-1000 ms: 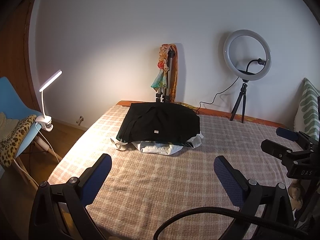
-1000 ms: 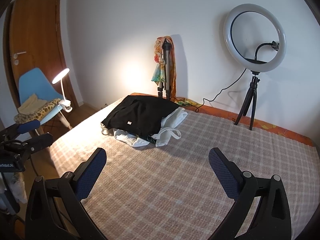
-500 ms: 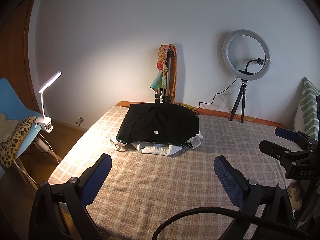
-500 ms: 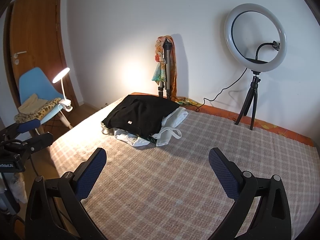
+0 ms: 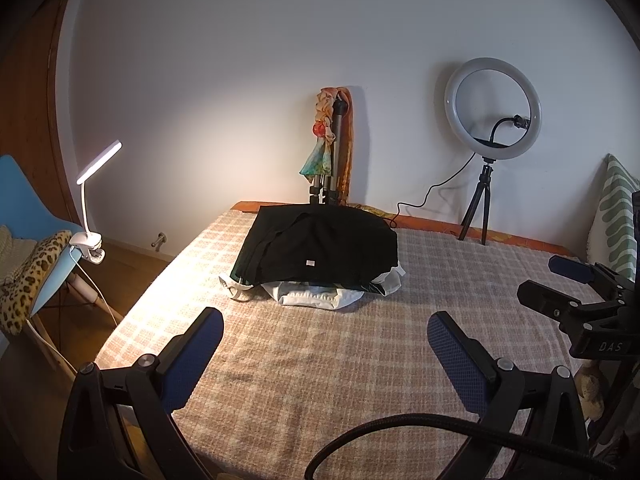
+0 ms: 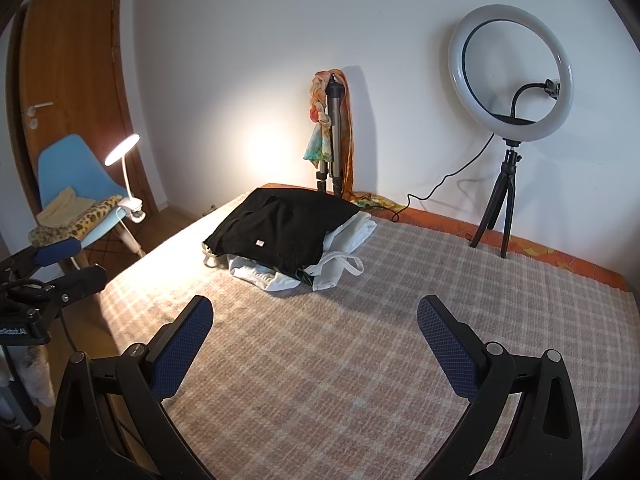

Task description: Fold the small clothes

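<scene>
A pile of small clothes lies at the far side of the bed: a black garment (image 5: 320, 250) with a small white label on top, white pieces (image 5: 316, 298) under it. The right wrist view shows the same black garment (image 6: 280, 228) and white pieces (image 6: 340, 258) spilling to its right. My left gripper (image 5: 325, 330) hovers over the near part of the checked blanket (image 5: 320, 368), open and empty, well short of the pile. My right gripper (image 6: 315, 318) is open and empty too, equally far back. Each gripper appears at the edge of the other's view.
A ring light on a small tripod (image 6: 510, 84) stands at the bed's far right, its cable running along the wall. A folded tripod with a scarf (image 5: 332, 148) leans on the wall behind the pile. Left of the bed: blue chair (image 6: 76, 176), clip lamp (image 5: 90, 196), wooden door (image 6: 68, 80). A striped cushion (image 5: 616, 208) sits right.
Almost nothing differs: the left view has drifted slightly, both grippers stay open and the pile has not moved.
</scene>
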### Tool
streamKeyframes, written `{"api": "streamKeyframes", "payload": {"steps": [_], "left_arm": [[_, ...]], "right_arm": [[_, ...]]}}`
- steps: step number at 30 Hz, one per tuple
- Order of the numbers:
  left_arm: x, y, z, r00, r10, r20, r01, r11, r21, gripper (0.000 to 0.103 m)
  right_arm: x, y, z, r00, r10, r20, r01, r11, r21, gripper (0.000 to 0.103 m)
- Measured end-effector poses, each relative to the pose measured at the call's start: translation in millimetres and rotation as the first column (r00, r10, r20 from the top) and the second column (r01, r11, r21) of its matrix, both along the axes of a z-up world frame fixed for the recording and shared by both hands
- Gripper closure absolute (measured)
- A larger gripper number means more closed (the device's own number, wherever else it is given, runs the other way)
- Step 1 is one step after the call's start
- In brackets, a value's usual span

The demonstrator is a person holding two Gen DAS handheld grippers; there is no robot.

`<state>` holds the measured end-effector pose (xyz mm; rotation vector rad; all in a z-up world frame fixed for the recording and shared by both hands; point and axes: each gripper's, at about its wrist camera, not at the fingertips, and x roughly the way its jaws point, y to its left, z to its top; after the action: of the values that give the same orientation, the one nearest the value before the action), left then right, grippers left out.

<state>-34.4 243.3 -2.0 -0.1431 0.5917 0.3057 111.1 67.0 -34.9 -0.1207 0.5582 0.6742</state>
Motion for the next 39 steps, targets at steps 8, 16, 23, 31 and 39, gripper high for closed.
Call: {"api": "streamKeyframes", "payload": {"steps": [8, 16, 23, 31, 39], "left_arm": [[0, -1, 0, 1.0, 0.002, 0.0, -0.002, 1.0, 0.0, 0.0], [1, 0, -1, 1.0, -0.001, -0.001, 0.001, 1.0, -0.001, 0.0], [2, 0, -4, 1.0, 0.003, -0.005, -0.003, 1.0, -0.004, 0.0], [3, 2, -9, 1.0, 0.01, -0.009, -0.011, 1.0, -0.01, 0.0], [5, 3, -13, 1.0, 0.008, -0.01, -0.008, 1.0, -0.004, 0.0]], "right_arm": [[1, 0, -1, 1.0, 0.003, -0.001, -0.003, 1.0, 0.001, 0.001], [2, -2, -2, 1.0, 0.002, -0.007, -0.002, 1.0, 0.002, 0.001], [2, -1, -2, 1.0, 0.002, -0.005, -0.002, 1.0, -0.001, 0.001], [3, -2, -3, 1.0, 0.003, -0.007, -0.003, 1.0, 0.0, 0.001], [6, 0, -7, 1.0, 0.013, -0.015, -0.013, 1.0, -0.006, 0.001]]}}
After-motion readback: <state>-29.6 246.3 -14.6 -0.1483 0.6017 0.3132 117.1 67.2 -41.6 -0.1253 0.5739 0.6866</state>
